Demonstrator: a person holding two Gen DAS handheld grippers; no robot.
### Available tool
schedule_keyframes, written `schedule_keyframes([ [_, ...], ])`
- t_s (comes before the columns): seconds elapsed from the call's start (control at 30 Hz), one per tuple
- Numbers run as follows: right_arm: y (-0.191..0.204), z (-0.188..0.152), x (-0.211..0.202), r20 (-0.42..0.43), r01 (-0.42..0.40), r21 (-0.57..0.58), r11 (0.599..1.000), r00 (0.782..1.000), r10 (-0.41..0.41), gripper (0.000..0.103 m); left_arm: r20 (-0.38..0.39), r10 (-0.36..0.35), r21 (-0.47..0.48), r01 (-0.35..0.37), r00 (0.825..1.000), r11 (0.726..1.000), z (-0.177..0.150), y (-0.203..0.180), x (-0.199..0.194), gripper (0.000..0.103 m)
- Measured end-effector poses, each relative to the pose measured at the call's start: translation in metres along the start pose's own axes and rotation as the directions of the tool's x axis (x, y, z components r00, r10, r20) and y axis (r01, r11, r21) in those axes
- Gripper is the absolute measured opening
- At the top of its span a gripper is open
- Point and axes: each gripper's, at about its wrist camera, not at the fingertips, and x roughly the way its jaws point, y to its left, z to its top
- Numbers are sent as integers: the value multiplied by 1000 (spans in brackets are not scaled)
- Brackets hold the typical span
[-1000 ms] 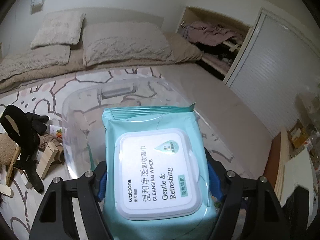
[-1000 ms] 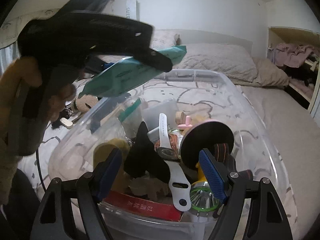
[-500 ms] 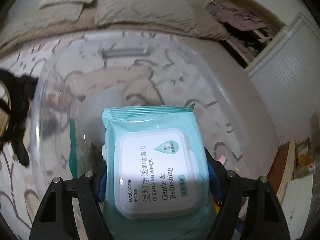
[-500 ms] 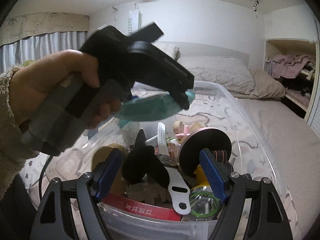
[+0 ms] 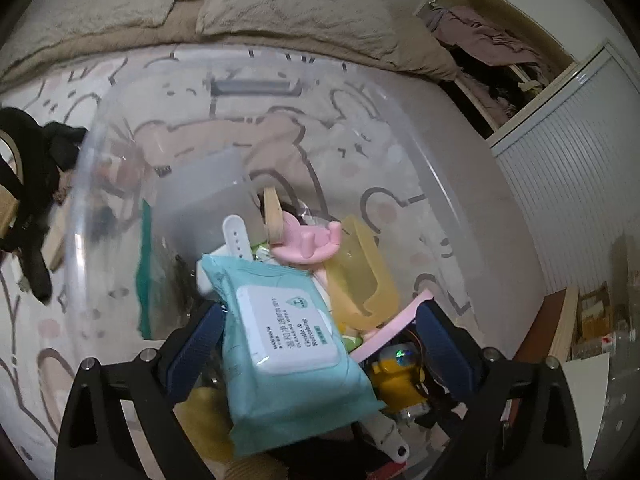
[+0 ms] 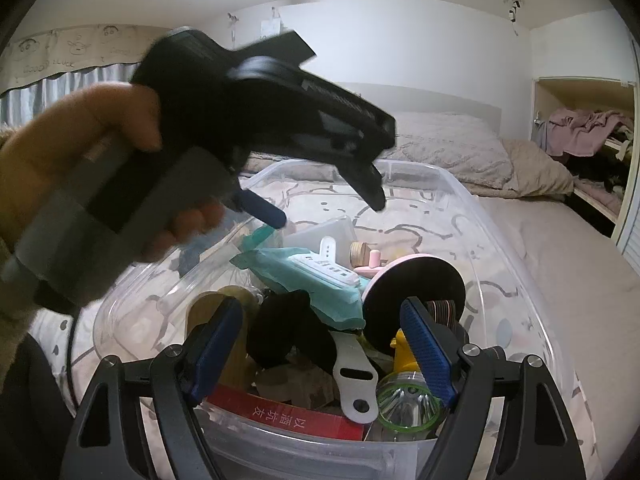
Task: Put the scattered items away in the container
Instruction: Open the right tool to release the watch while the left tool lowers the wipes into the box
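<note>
A teal pack of cleansing wipes (image 5: 280, 332) lies tilted on the pile inside the clear plastic container (image 5: 92, 152). My left gripper (image 5: 320, 340) hovers over it with its jaws opening. The pack sits loose between them and the pads (image 5: 196, 344) do not press it. In the right wrist view the pack (image 6: 308, 276) rests on the heap in the container (image 6: 472, 208), below the left gripper (image 6: 328, 212), which a hand holds. My right gripper (image 6: 320, 344) stands open at the bin's near end and holds nothing.
The bin holds a white watch strap (image 6: 352, 368), a pink-rimmed disc (image 6: 416, 284), a green-rimmed torch (image 6: 404, 404), a red box (image 6: 280, 412) and a yellow cup (image 5: 360, 276). Black things and wooden pieces (image 5: 24, 184) lie on the patterned sheet left of the bin. Pillows (image 5: 296, 4) are behind.
The left gripper came down over the bin and its jaws spread. The wipes pack left its grip and dropped onto the pile. The right gripper kept still.
</note>
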Motion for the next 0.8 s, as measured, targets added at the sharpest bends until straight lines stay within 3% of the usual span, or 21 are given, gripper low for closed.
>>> schedule_keyframes([
  [0.13,0,0,0,-5,0,1,1000,1000,0,82,27,75,86,-77,997,993,-3,1,-12,98],
  [0.33,0,0,1,-5,2,1,1000,1000,-2,82,105,233,261,-253,967,931,-9,2,-18,98],
  [0.57,3,-2,-1,-2,7,0,1000,1000,-7,84,103,256,339,-276,961,899,-25,11,-9,98],
  [0.8,3,-2,-1,-4,7,2,1000,1000,-7,84,93,354,473,-354,931,807,-40,-6,11,98],
])
